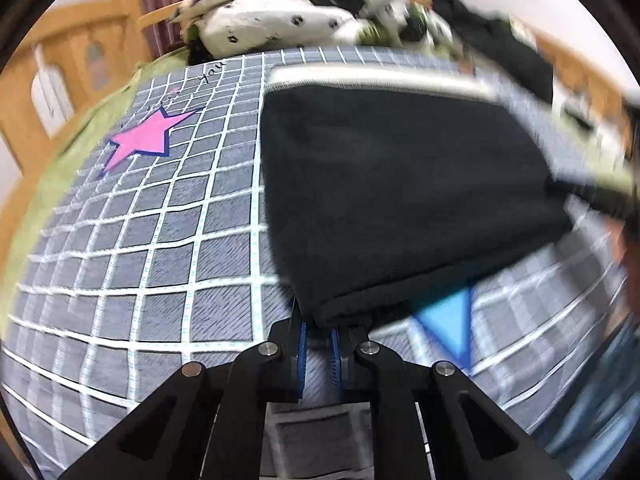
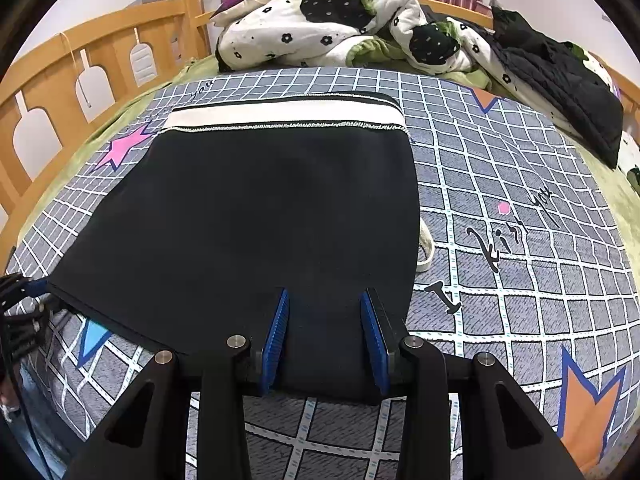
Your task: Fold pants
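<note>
Black pants (image 2: pixel 260 220) with a white waistband (image 2: pixel 288 114) lie folded on the grey grid sheet (image 2: pixel 520 300), waistband at the far end. My right gripper (image 2: pixel 325 292) is at the near edge, its blue pads closed on a thick bunch of the black cloth, which drapes over the finger bases. In the left wrist view, the pants (image 1: pixel 400 200) stretch up and to the right, and my left gripper (image 1: pixel 319 332) is shut on their near left corner, which covers its fingertips. The left gripper (image 2: pixel 20 292) shows at the far left edge of the right wrist view, with the pants' corner reaching to it.
A flowered quilt (image 2: pixel 320 28) and a black jacket (image 2: pixel 560 92) are heaped at the far end of the bed. A wooden rail (image 2: pixel 80 64) runs along the left side. A white drawstring loop (image 2: pixel 426 252) pokes out at the pants' right edge. A person's jeans (image 1: pixel 600 400) show at lower right.
</note>
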A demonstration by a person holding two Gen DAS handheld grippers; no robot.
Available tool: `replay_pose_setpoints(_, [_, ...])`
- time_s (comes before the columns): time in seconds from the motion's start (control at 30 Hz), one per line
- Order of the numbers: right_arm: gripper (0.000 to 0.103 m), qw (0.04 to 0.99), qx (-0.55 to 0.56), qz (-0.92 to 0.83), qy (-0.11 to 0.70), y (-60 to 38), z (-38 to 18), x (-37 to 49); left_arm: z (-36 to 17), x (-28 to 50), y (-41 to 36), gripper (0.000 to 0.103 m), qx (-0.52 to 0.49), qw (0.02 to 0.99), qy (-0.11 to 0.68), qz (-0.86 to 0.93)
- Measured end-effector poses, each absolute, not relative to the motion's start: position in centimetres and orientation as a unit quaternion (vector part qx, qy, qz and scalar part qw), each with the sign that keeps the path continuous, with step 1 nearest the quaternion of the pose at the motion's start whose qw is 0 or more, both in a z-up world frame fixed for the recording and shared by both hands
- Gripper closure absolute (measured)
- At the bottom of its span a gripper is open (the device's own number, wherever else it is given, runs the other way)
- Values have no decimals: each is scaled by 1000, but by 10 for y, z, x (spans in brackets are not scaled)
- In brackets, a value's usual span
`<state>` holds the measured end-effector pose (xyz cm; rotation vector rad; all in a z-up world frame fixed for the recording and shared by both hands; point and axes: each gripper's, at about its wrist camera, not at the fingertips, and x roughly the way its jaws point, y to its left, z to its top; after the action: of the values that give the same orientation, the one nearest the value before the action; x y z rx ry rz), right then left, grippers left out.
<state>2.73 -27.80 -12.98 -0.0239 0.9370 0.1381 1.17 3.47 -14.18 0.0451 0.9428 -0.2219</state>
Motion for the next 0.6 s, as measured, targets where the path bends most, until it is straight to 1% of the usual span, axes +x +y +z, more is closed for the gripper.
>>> replay_pose_setpoints(0.17, [66, 891, -3, 62, 450, -286, -129, 24, -151, 3, 52, 91, -15, 872, 479, -101])
replay_pose_setpoints(0.27, [66, 893, 1, 53, 447, -291, -127, 23, -135, -14, 56, 90, -26, 881, 456, -127])
replay_pose_setpoints(0.33, [66, 894, 13, 52, 446, -294, -126, 23, -123, -23, 59, 75, -43, 891, 431, -132])
replay_pose_setpoints(0.37, [66, 893, 21, 53, 446, -296, -127, 24, -121, -21, 60, 73, -48, 893, 426, -135])
replay_pose_setpoints(0.43, [65, 890, 26, 53, 452, -296, -130, 27, -117, -11, 54, 73, -44, 898, 419, -129])
replay_pose_setpoints(0.53, [62, 890, 13, 48, 453, -291, -135, 27, -115, 7, 41, 73, -42, 900, 417, -119])
replay_pose_setpoints(0.6, [60, 890, -3, 47, 453, -287, -136, 25, -125, 21, 30, 73, -32, 894, 434, -109])
